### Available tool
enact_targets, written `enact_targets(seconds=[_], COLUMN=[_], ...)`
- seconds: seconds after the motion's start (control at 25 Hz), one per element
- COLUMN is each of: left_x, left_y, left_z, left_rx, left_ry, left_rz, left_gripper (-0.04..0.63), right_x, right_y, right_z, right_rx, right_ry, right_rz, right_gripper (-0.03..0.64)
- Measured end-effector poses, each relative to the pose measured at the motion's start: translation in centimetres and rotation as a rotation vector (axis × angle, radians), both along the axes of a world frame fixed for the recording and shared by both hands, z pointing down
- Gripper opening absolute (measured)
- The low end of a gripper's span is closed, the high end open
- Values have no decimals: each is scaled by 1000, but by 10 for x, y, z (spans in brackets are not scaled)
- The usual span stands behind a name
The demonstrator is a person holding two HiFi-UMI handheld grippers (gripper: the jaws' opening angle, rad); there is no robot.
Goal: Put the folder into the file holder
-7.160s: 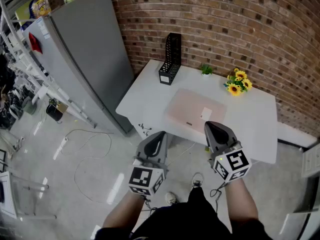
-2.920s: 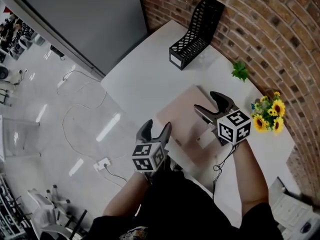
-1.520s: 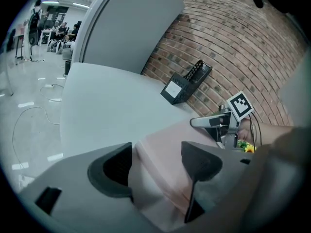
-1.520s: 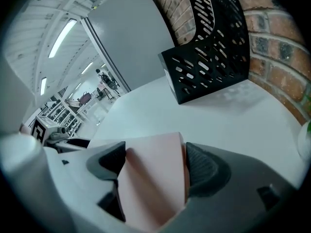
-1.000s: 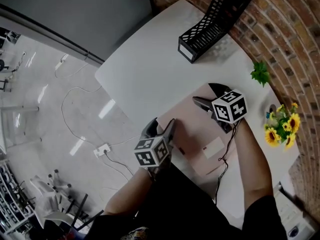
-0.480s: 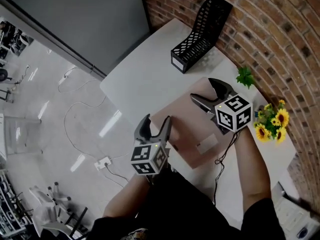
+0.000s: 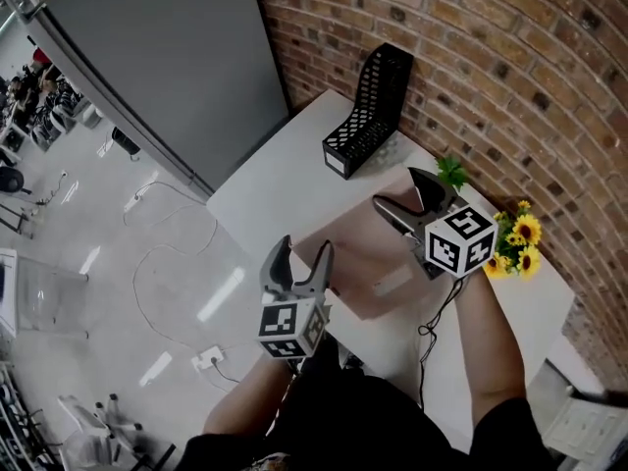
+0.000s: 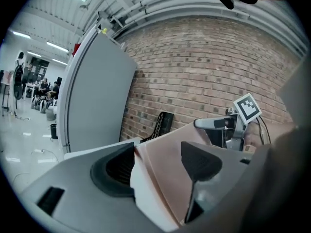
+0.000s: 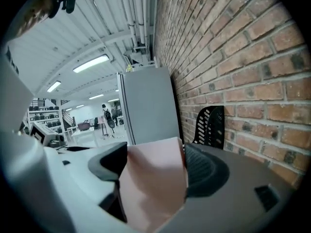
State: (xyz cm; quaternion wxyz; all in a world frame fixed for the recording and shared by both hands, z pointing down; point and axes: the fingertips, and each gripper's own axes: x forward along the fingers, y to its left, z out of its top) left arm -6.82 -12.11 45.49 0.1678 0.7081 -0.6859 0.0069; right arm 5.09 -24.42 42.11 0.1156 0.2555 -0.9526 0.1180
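Looking down from the head view, the person is holding the pink folder [image 7: 358, 253] up off the white table [image 7: 275, 180], with the left gripper [image 7: 302, 248] on its near edge and the right gripper [image 7: 397, 189] on the far edge. The black mesh file holder [image 7: 371, 111] is standing empty at the back of the table by the brick wall [image 7: 471, 47], well apart from the folder, and some sunflowers [image 7: 515, 238] are sitting off to the right. In the left gripper view the jaws are clamping a corner of the folder [image 8: 165, 174], which is sloping up toward the other gripper. In the right gripper view the jaws are standing wide but squeezing the folder [image 9: 153, 183], which is bowing and filling the gap, with the file holder [image 9: 211, 125] beyond.
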Motion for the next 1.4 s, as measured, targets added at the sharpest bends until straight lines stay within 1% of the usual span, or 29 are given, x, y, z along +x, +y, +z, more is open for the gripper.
enact_targets(seconds=[0.16, 0.32, 0.4, 0.52, 0.6, 0.64, 0.8, 1.0, 1.16, 1.28, 1.4], left_x=[11, 21, 26, 36, 42, 45, 55, 58, 55, 60, 68], left_y=[5, 13, 15, 18, 24, 27, 36, 36, 36, 34, 25], left_z=[-23, -47, -56, -67, -66, -65, -62, -57, -54, -51, -44], left_rx=[57, 134, 162, 177, 187, 192, 214, 193, 159, 142, 124], left_ry=[-48, -109, -128, -137, -159, -174, -221, -207, -175, -147, -136], left_rz=[27, 45, 55, 80, 91, 98, 129, 151, 187, 282, 391], left_gripper=[304, 302, 302, 288, 279, 279, 279, 279, 281, 281, 281], right_x=[15, 29, 36, 46, 53, 57, 67, 74, 78, 81, 82], right_y=[6, 17, 22, 25, 25, 26, 29, 31, 37, 41, 41], right_z=[-22, -34, -37, -40, -38, -36, -30, -23, -24, -25, -23], right_rx=[2, -10, -23, -74, -107, -114, -131, -144, -141, -139, -140], right_ry=[-68, -103, -117, -168, -194, -194, -179, -198, -205, -205, -211], right_rz=[41, 60, 63, 80, 104, 117, 151, 154, 144, 136, 131], right_gripper=[370, 371, 371, 383, 379, 365, 364, 362, 362, 362, 360])
